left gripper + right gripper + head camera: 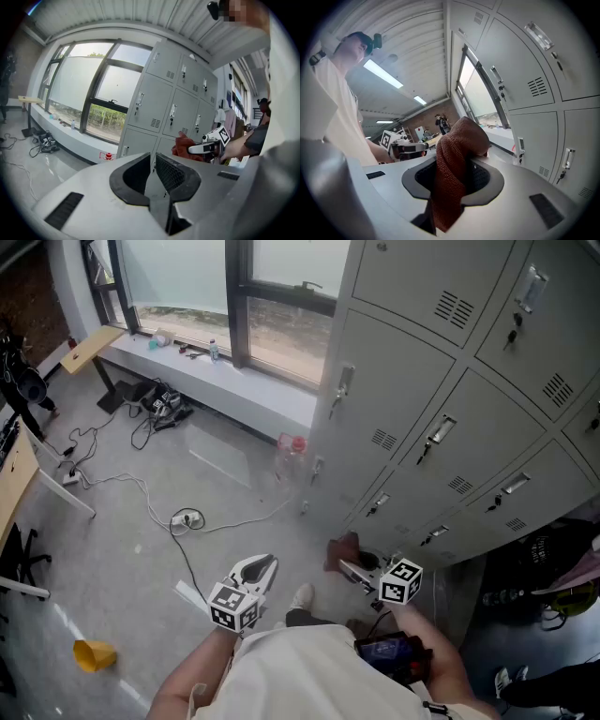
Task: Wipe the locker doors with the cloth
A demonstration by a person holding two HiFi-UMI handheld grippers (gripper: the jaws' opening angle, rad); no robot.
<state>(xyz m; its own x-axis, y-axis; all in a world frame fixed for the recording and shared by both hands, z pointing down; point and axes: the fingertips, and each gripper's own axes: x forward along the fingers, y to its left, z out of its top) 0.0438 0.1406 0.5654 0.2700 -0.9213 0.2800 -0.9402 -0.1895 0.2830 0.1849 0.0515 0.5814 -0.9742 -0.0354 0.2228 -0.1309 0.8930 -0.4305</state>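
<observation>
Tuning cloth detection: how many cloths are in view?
1. The reddish-brown cloth is clamped in the right gripper, near the lockers. The left gripper is open and empty. Others may be hidden.

The lockers [422, 362] stand right of the window [187, 273]. A power strip [187, 518] lies on the floor [94, 559] at left. The cloth [343, 552] sits between the right gripper's [354, 573] jaws, near the lowest lockers, right of the left gripper [257, 570].

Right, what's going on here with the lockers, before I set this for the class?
A person stands facing a bank of grey lockers with tongs in each hand. The right tongs are shut on a reddish-brown cloth, held low near the lockers but not visibly pressed against a door. The left tongs are slightly open and empty, held off to the side.
</observation>
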